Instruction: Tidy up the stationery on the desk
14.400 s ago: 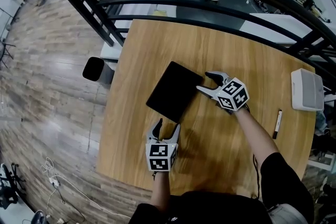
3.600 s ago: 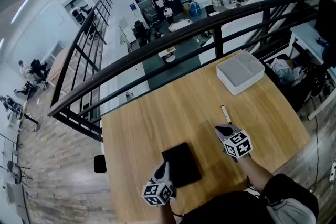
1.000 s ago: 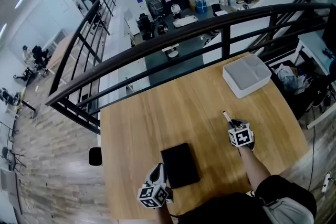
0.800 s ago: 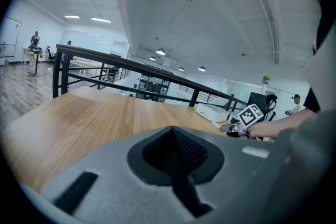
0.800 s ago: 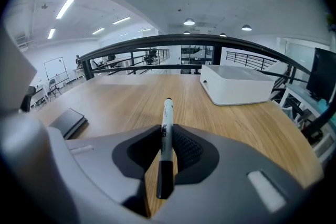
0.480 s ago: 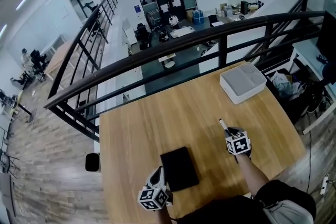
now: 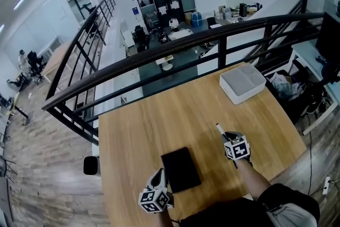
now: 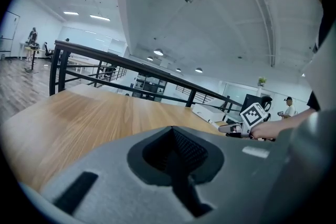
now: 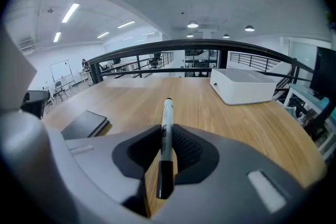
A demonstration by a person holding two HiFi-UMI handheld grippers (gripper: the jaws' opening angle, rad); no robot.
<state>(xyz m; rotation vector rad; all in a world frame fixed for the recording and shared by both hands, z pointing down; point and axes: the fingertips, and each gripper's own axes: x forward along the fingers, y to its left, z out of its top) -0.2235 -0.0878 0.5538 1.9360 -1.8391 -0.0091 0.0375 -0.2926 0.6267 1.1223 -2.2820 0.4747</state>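
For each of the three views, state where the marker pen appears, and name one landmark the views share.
Head view: marker right of centre, low, in the right gripper.
Left gripper view: marker not made out; the right gripper shows at right.
Right gripper view: marker at centre, clamped between the jaws.
Shared landmark: the white box.

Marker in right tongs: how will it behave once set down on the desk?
The marker is a slim round barrel, so it will probably roll on the smooth desk. It looks rigid and light. Pinched across that barrel by the right tongs, it might pivot if bumped.
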